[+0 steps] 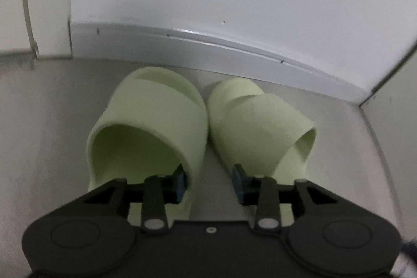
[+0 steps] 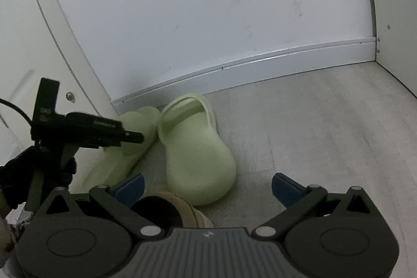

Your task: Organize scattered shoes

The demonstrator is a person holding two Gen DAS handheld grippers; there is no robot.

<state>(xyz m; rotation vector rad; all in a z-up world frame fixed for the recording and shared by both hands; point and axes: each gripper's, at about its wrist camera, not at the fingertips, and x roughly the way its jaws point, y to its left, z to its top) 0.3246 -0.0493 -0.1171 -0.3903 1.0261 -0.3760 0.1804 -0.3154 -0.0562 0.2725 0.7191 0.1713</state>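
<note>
- Two pale green foam slippers (image 1: 146, 127), smooth and rounded, side by side on the floor (image 1: 47, 121).
- One tan shoe (image 2: 182, 212).
- Left claw (image 1: 209, 183) partly open, empty.
- Right claw (image 2: 207, 186) wide open, empty.

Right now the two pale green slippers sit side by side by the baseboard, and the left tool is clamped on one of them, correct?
Not clamped. In the left wrist view the left tool is open, its blue pads clear of both pale green slippers. The rest holds: the pair sits side by side on the floor by the baseboard.
</note>
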